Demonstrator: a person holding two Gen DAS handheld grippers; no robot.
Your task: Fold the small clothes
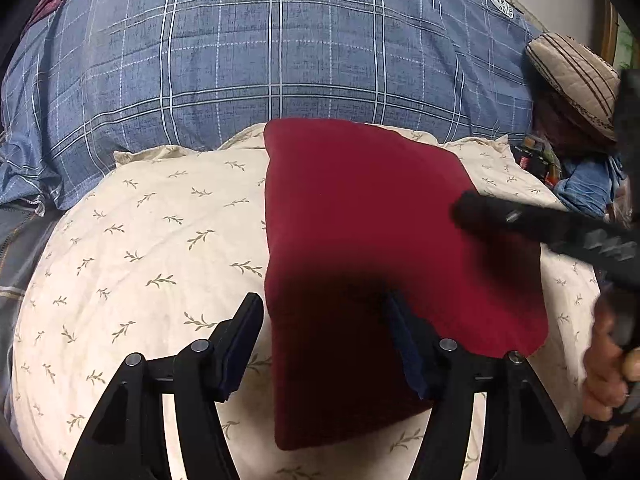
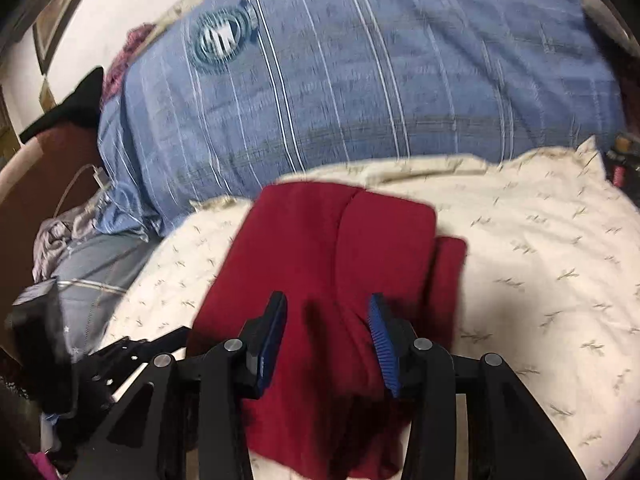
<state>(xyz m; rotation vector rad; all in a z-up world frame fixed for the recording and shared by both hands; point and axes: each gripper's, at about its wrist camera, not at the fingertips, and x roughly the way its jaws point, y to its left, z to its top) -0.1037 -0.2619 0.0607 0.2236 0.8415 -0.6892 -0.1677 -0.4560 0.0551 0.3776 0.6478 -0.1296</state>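
Two sets of tongs are seen above a dark red garment (image 1: 360, 220), already folded into a rough oblong on a cream leaf-print pillow (image 1: 160, 240) on a bed. The left tongs (image 1: 324, 340) are spread wide and hold nothing, the garment's left edge lying between the jaws, its long axis running toward 12 o'clock. The right tongs (image 2: 328, 340) are part open and empty over the cloth's near end; contact cannot be judged. A round crest is printed on the blue plaid duvet (image 1: 280, 60) at 12 o'clock; its lettering cannot be read.
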